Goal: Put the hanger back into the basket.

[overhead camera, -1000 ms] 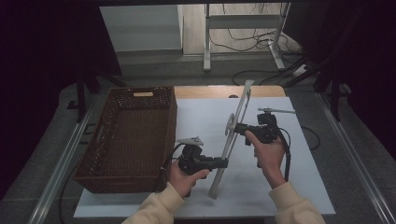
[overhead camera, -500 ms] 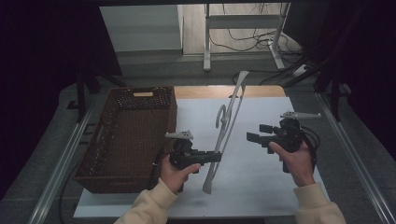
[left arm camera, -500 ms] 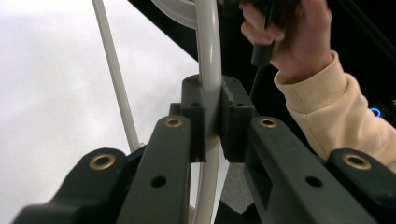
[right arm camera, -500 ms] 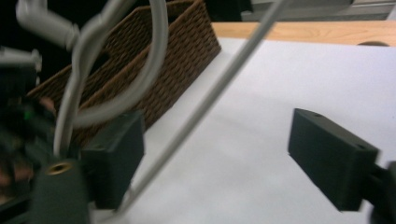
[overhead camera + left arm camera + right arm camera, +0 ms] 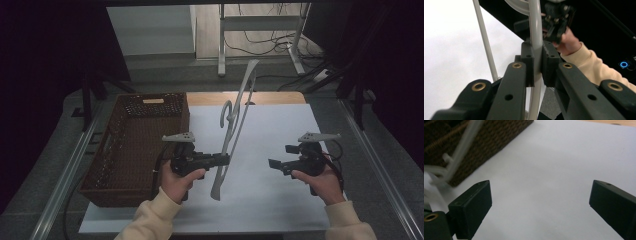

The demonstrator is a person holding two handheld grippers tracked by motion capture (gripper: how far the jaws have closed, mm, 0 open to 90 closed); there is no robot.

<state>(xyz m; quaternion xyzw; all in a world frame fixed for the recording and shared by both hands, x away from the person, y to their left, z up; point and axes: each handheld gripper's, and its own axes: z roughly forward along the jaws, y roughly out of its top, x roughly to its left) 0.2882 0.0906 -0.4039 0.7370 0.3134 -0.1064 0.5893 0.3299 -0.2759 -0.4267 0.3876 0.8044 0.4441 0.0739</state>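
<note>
A: Left gripper [image 5: 220,160] clamped on the white hanger [image 5: 234,131], low on one arm. Hanger is off the white sheet [image 5: 280,135], tilted, hook facing the wicker basket [image 5: 131,145].

B: Why hold it low?

A: Likely so one hand can swing its length toward the basket just to the left.

B: Right gripper [image 5: 274,163]?

A: Jaws have just been opening, now spread wide with nothing between them, well apart from the hanger over bare sheet. Looks like it let go so the left carries alone.
</note>
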